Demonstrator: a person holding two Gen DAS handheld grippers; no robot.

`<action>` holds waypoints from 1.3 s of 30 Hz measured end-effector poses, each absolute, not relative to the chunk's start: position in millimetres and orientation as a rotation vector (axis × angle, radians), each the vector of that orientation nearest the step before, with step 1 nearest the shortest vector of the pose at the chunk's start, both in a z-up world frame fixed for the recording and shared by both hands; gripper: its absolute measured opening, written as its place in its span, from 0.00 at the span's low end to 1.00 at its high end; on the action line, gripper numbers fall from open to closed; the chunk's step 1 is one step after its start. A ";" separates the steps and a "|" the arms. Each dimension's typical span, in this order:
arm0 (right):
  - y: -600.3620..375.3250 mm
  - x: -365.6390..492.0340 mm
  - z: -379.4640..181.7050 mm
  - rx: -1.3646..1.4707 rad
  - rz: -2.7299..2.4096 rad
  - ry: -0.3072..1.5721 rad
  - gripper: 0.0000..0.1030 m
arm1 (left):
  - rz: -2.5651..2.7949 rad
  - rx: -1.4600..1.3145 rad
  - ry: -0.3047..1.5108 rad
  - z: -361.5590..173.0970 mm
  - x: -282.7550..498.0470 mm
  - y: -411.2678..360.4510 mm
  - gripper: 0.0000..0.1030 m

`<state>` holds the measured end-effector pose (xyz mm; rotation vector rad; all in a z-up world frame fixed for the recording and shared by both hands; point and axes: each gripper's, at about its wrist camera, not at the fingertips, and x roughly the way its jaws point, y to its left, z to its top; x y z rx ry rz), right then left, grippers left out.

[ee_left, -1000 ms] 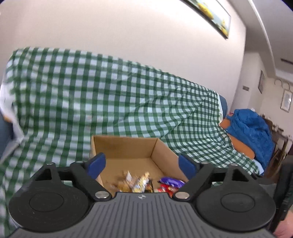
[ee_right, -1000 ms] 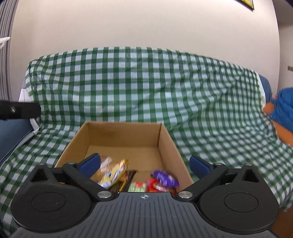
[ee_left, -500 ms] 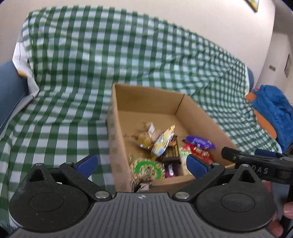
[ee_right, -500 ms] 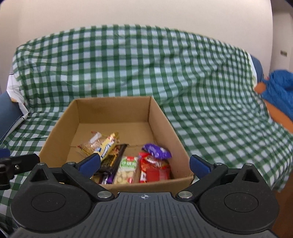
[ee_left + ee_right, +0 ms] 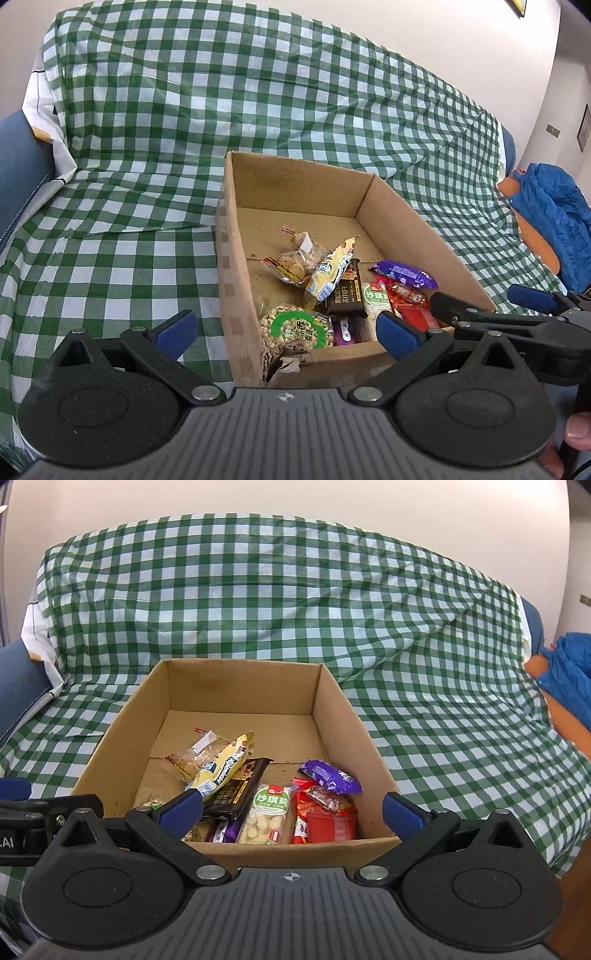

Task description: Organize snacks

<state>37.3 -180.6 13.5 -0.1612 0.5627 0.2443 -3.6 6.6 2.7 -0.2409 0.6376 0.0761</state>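
Both my grippers hover over the near edge of the cardboard box (image 5: 334,709). On my left, the left gripper (image 5: 286,334) has just been opening and its jaws stand spread as wide as they go, gripping nothing; the box's torn near corner sits between them, untouched. The box rests on a green checked cloth (image 5: 424,657), with the snacks (image 5: 266,794) heaped at its near end: yellow, dark brown, green-labelled, red and purple packets. On my right, the right gripper (image 5: 293,810) is equally wide apart and empty, pads clear of the packets.
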 end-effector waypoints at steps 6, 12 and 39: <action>-177.9 35.9 12.5 -0.179 0.253 0.557 0.99 | 0.067 -0.236 0.632 3.1 -3.5 3.2 1.00; -177.4 36.2 11.7 -0.179 0.255 0.558 0.99 | 0.063 -0.233 0.632 3.7 -3.6 1.7 1.00; -176.7 38.5 8.3 -0.199 0.264 0.557 0.99 | 0.061 -0.237 0.631 3.5 -4.1 -0.4 1.00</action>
